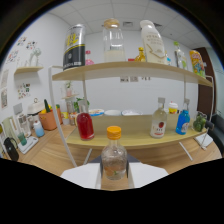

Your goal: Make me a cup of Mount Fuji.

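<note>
A small clear bottle point(114, 161) with an orange cap and pale liquid stands upright between my fingers. My gripper point(114, 176) is shut on it: the white left finger point(82, 176) and the white right finger point(149, 175) press against its sides. Its base is hidden below. Beyond it runs a wooden lower shelf point(125, 134) bearing a round flask of red liquid point(85, 124), a white bottle with a red label point(158, 123) and a blue bottle point(183, 121).
An upper shelf point(125, 67) carries a black and yellow can point(74, 47), a clear jar point(114, 39) and a tall white bottle point(154, 42). An orange plant pot point(48, 119) and glasses stand at the left. A dark door is at the right.
</note>
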Available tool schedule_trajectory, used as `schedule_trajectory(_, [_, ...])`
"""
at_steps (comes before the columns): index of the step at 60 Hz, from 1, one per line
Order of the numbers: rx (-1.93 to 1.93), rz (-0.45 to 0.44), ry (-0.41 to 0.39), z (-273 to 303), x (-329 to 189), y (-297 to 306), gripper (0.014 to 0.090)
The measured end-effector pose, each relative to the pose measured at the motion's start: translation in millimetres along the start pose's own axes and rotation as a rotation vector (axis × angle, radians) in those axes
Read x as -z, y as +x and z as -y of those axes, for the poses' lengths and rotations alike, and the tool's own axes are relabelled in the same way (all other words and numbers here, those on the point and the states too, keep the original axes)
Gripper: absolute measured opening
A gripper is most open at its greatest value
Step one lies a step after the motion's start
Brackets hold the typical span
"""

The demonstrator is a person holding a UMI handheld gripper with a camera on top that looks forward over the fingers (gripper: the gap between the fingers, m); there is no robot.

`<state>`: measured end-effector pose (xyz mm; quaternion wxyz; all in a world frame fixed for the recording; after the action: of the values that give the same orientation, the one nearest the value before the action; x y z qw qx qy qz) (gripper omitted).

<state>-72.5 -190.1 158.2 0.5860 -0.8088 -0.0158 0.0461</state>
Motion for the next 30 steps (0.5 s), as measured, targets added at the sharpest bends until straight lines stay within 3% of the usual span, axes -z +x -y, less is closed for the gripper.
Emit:
schedule_trajectory(10, [-0.103,0.040,-0.072,-45,8,-18,0.0353])
schedule_trajectory(18, [-0.406,0.097,-0.120,-58,8,-29,0.0354])
schedule_trajectory(30, [-0.884,0.163,-0.121,-49,3,-22,0.0355])
